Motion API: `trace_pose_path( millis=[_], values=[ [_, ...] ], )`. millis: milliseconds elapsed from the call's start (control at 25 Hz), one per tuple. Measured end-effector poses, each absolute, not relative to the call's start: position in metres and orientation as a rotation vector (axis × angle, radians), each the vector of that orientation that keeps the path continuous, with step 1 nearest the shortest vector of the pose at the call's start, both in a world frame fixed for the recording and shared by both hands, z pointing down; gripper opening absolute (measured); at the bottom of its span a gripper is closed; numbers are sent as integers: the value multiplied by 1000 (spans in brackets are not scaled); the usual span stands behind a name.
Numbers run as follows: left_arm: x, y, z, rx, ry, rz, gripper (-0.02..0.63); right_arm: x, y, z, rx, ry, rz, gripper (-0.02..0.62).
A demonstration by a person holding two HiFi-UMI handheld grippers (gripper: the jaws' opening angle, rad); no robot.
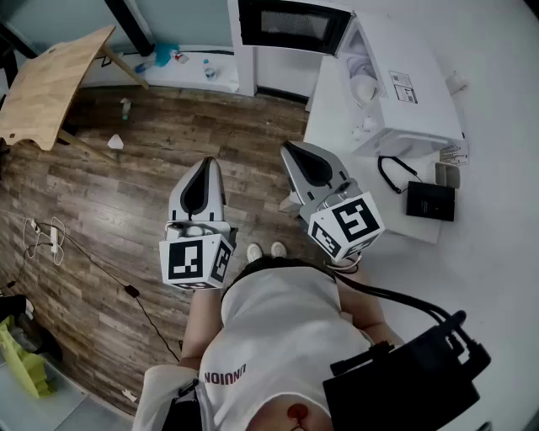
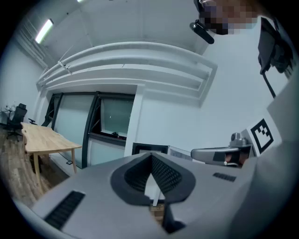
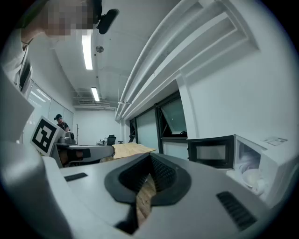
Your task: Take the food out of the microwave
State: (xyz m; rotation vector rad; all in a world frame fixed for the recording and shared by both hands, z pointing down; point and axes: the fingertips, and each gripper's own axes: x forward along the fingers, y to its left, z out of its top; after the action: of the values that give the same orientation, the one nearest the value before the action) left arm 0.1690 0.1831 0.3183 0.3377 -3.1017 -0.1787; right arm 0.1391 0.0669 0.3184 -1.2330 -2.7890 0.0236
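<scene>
The white microwave (image 1: 404, 93) stands on a white table (image 1: 333, 109) at the upper right, its dark-windowed door (image 1: 286, 23) swung open. Inside the cavity sits something pale and round, the food (image 1: 364, 80); in the right gripper view it shows as a whitish bowl shape (image 3: 252, 178) behind the open door (image 3: 210, 151). My left gripper (image 1: 205, 163) is held over the wooden floor, jaws shut and empty (image 2: 151, 156). The right gripper (image 1: 289, 148) hovers beside the table's near corner, well short of the microwave; its jaws meet at the tip with nothing held (image 3: 150, 158).
A light wooden table (image 1: 50, 84) stands at the far left. On the white table lie a black box (image 1: 429, 200) and a looped black cable (image 1: 389, 172). Small litter and bottles (image 1: 206, 69) sit along the back wall. A cord (image 1: 101, 265) runs across the floor.
</scene>
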Motion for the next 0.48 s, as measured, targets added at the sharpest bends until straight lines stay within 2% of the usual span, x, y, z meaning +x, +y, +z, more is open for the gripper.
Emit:
trace_pose_path(
  millis=[480],
  values=[
    [176,195,321,345,-3104,-183,12,146,81,320,-1239,-2791,25,20]
  ],
)
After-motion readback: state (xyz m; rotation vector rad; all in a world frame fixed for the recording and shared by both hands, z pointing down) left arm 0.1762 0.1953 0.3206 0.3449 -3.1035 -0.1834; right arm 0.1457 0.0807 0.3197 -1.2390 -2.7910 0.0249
